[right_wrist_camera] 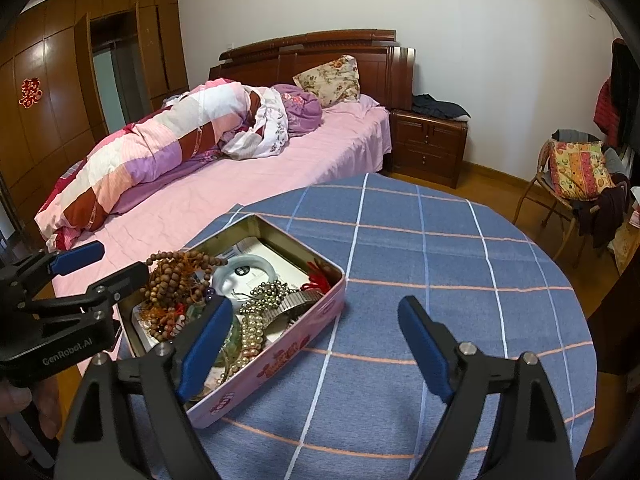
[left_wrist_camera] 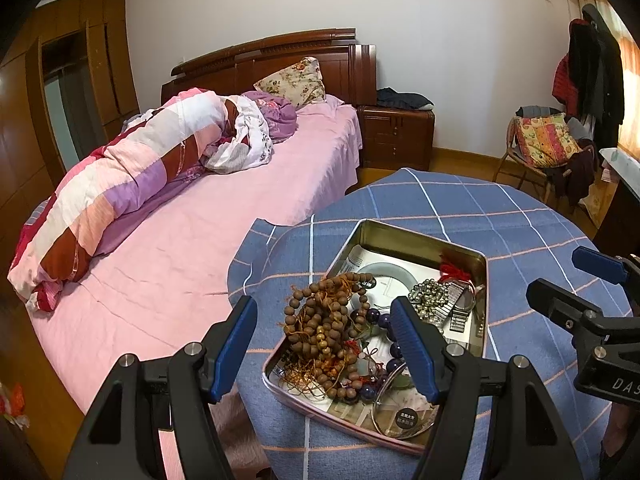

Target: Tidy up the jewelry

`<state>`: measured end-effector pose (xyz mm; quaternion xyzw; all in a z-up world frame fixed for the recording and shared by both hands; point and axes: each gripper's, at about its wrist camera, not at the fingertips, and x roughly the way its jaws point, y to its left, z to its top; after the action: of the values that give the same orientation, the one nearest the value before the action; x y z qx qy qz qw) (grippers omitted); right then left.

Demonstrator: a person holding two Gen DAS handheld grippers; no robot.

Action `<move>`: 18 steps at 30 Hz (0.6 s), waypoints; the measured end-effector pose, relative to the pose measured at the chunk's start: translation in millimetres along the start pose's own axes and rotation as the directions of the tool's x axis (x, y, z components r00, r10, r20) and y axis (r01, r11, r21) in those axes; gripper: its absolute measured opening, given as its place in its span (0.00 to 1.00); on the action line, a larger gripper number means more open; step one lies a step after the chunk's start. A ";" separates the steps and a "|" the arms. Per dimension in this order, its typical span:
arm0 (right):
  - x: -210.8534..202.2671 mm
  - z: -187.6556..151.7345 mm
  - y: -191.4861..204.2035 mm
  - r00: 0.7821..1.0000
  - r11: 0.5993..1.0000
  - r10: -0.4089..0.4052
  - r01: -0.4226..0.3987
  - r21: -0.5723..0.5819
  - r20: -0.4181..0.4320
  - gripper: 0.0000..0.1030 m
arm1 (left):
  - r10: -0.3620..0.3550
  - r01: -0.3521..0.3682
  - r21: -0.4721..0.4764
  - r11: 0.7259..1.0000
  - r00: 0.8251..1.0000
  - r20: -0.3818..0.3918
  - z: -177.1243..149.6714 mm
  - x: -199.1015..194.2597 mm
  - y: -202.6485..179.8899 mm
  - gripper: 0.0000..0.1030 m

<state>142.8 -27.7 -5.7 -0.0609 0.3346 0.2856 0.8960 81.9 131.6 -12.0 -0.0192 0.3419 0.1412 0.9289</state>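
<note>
An open pink tin (left_wrist_camera: pixel 400 233) (right_wrist_camera: pixel 280 360) sits on the blue checked tablecloth (right_wrist_camera: pixel 420 272). In it lie brown wooden bead strands (left_wrist_camera: pixel 320 320) (right_wrist_camera: pixel 176 276), a silver bead string (left_wrist_camera: pixel 430 296) (right_wrist_camera: pixel 268 294), a pearl strand (right_wrist_camera: pixel 252 332), a metal watch band (left_wrist_camera: pixel 460 308), a pale bangle (left_wrist_camera: pixel 384 276), red cord (left_wrist_camera: pixel 454 272) and purple beads (left_wrist_camera: pixel 372 316). My left gripper (left_wrist_camera: pixel 324 344) (right_wrist_camera: pixel 108 266) hovers open over the tin's left half, gripping nothing. My right gripper (right_wrist_camera: pixel 316 340) (left_wrist_camera: pixel 568 280) stands open, straddling the tin's right wall with nothing held.
The round table's edge curves close on the right (right_wrist_camera: pixel 576 320). A bed with pink sheet (left_wrist_camera: pixel 180 248) and rolled quilt lies to the left. A wooden nightstand (right_wrist_camera: pixel 430 144) and a chair with cushion (right_wrist_camera: pixel 576 176) stand beyond. A hand (right_wrist_camera: pixel 24 404) holds the left gripper.
</note>
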 end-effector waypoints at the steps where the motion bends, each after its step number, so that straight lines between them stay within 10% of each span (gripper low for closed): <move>1: 0.0 0.0 -0.2 1.000 1.000 0.000 0.000 0.000 0.000 0.85 | 0.001 -0.001 0.002 1.000 1.000 -0.002 -0.1 0.6 -0.3 0.67; 18: -1.0 -2.4 -3.3 1.000 1.000 -0.013 0.013 0.003 0.014 0.88 | 0.005 -0.005 0.000 1.000 1.000 -0.007 -0.6 3.2 -1.4 0.67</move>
<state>142.6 -31.6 -7.1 -0.0597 0.3282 0.2798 0.9003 84.2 130.9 -14.6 -0.0191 0.3451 0.1433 0.9274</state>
